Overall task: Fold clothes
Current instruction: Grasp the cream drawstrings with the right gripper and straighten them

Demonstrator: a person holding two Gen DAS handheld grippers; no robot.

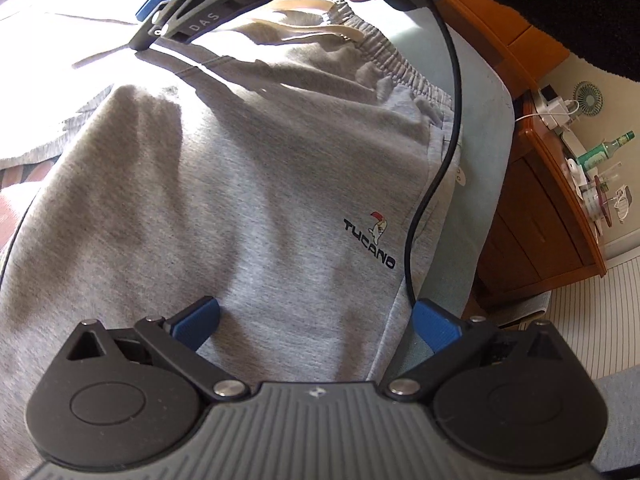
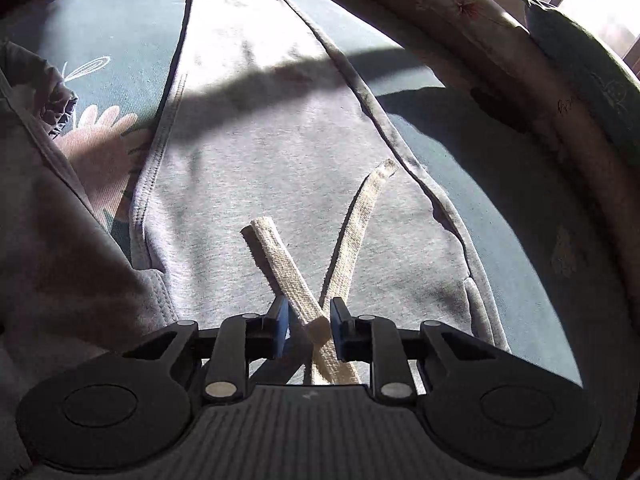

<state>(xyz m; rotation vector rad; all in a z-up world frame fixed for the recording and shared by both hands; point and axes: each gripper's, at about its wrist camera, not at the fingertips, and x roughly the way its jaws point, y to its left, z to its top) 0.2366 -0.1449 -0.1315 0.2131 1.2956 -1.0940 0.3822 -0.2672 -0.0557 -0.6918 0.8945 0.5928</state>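
Grey sweatpants (image 1: 248,184) with a TUCANO logo (image 1: 370,242) lie flat on a bed, elastic waistband (image 1: 400,68) at the far right. My left gripper (image 1: 318,324) hovers open and wide over the upper leg, holding nothing. In the right wrist view one pant leg (image 2: 256,112) stretches away. Two cream drawstrings (image 2: 280,256) cross on it. My right gripper (image 2: 310,328) has its jaws narrowly apart around the crossing; the right pad touches the cord, and a gap shows at the left pad. The left wrist view shows the right gripper (image 1: 146,26), held by a hand, tip down by the waistband.
A black cable (image 1: 440,152) hangs across the pants. A wooden cabinet (image 1: 532,220) beside the bed carries a bottle, a small fan and chargers. The teal bedspread (image 2: 460,140) meets a pillow roll (image 2: 560,128) on the right. More grey cloth (image 2: 60,240) lies bunched at the left.
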